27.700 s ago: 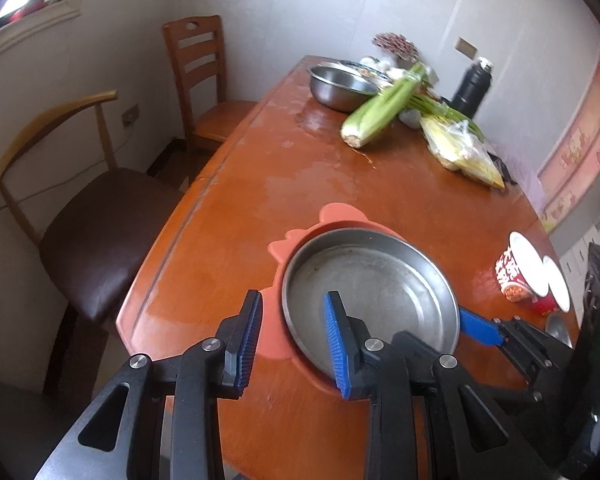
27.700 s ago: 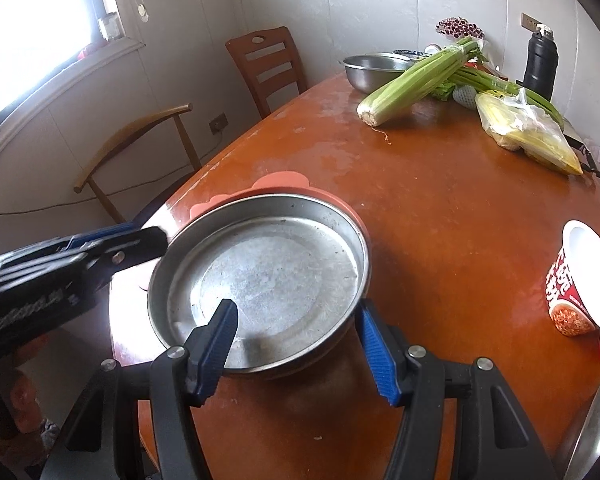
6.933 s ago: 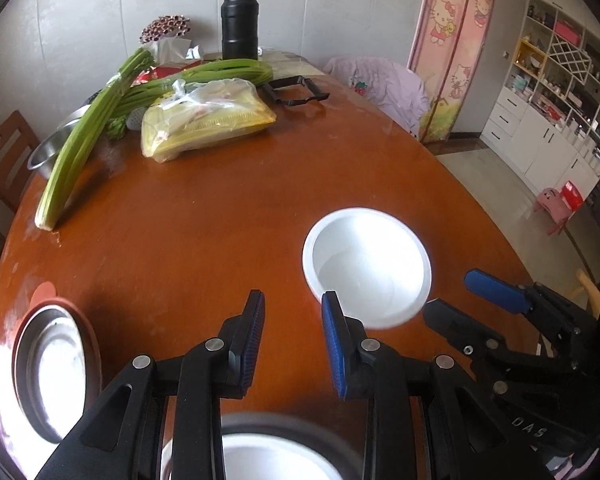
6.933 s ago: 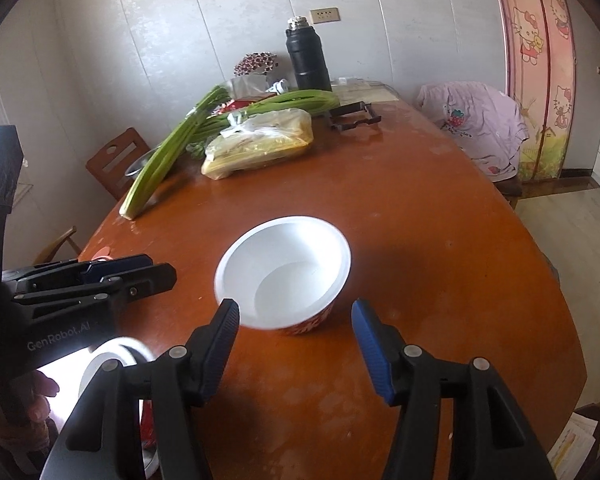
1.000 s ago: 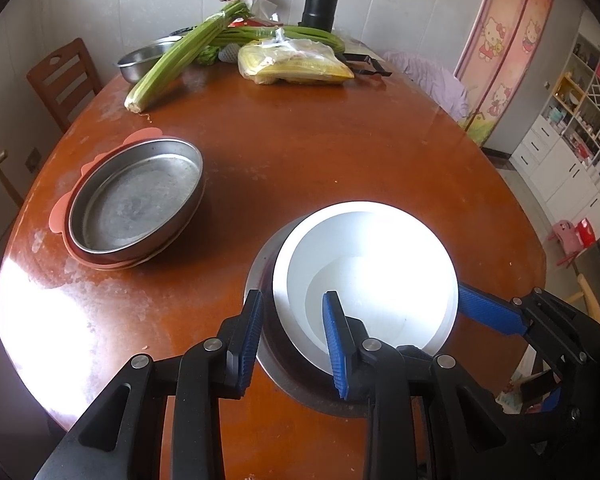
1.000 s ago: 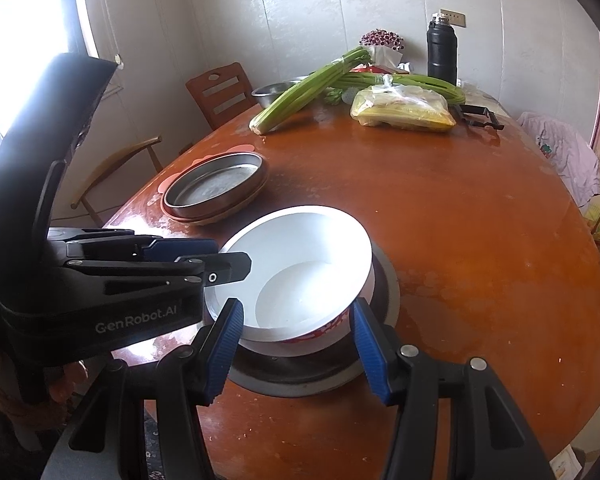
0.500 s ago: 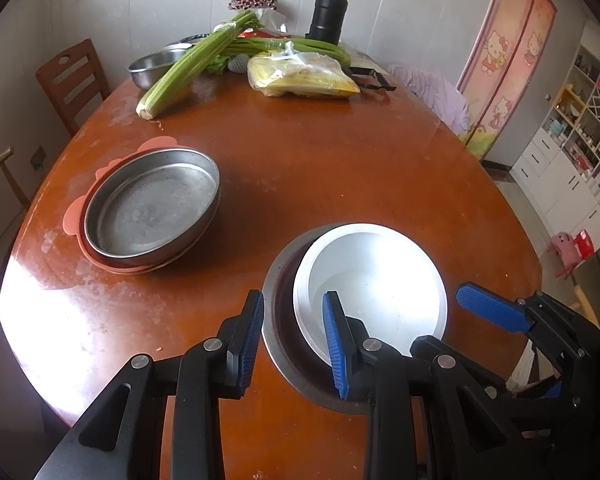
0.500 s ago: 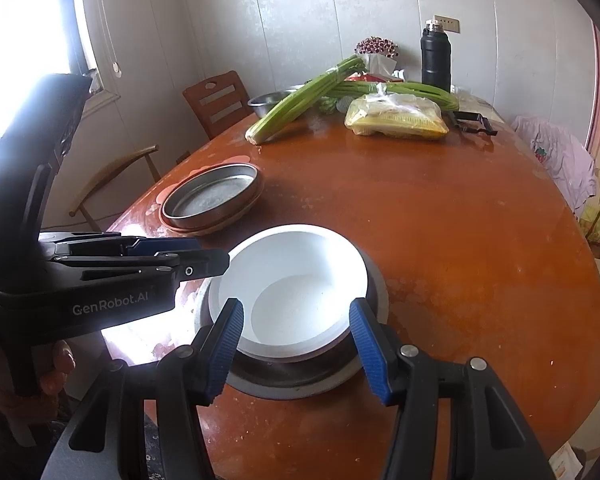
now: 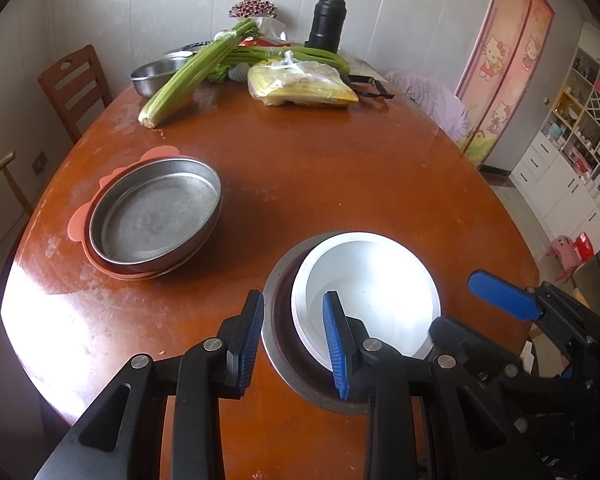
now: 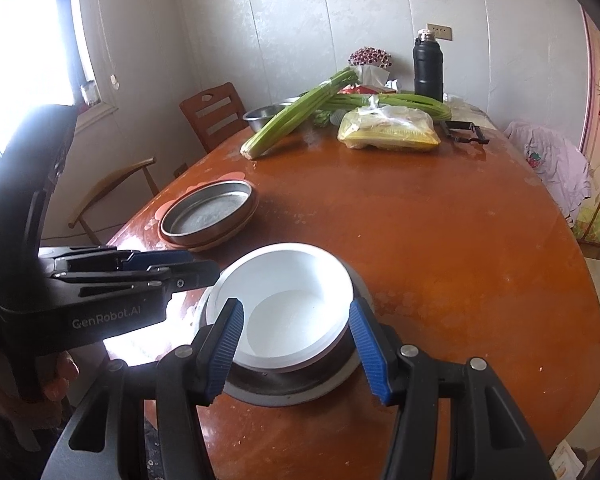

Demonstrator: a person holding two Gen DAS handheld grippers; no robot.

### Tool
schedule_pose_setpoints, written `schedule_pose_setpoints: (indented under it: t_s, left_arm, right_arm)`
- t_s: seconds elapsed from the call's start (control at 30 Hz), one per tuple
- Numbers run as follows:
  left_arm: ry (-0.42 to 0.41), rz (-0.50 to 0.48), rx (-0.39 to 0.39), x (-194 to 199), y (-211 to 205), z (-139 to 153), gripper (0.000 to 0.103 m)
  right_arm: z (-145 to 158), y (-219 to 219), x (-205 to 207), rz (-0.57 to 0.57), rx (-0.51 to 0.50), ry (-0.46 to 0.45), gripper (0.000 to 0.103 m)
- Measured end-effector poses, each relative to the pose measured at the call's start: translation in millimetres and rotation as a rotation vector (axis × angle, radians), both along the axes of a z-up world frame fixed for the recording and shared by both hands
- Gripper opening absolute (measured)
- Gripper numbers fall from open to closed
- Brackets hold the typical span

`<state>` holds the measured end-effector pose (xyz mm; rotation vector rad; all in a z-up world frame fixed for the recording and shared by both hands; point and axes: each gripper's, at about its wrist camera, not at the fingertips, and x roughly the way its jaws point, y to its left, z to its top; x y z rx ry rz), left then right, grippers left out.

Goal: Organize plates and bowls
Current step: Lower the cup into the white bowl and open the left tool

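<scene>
White bowl (image 10: 288,312) nested in steel bowl (image 10: 340,384), framed by spread, empty right gripper (image 10: 296,350); left gripper (image 9: 294,338) parted, astride steel rim.

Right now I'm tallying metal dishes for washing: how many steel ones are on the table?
3: a steel pan on the pink mat, a steel bowl under the white bowl, a steel basin behind the celery. Others may be hidden.

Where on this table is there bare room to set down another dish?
The widest bare patch is the middle of the table, between the steel pan, the white bowl and the yellow bag. The right side past the bowl is also bare. The far end is crowded with celery, a steel basin and a flask.
</scene>
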<state>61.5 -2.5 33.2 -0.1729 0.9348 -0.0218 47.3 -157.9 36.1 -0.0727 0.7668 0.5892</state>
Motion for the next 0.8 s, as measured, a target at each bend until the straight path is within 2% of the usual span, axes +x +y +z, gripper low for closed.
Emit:
schedule_pose_setpoints:
  t_s: [0.23,0.8]
  left_arm:
    - [0.018,0.008,-0.017,5.9,2.2,-7.3,0.032]
    - [0.065,0.013,-0.047,22.7,2.5,-27.6,0.033]
  right_arm:
    - [-1.7,-10.3,11.2,-0.050,0.009,0.020,0.056]
    - [-35.8,-15.1,37.2,-0.092,0.003,0.141,0.065]
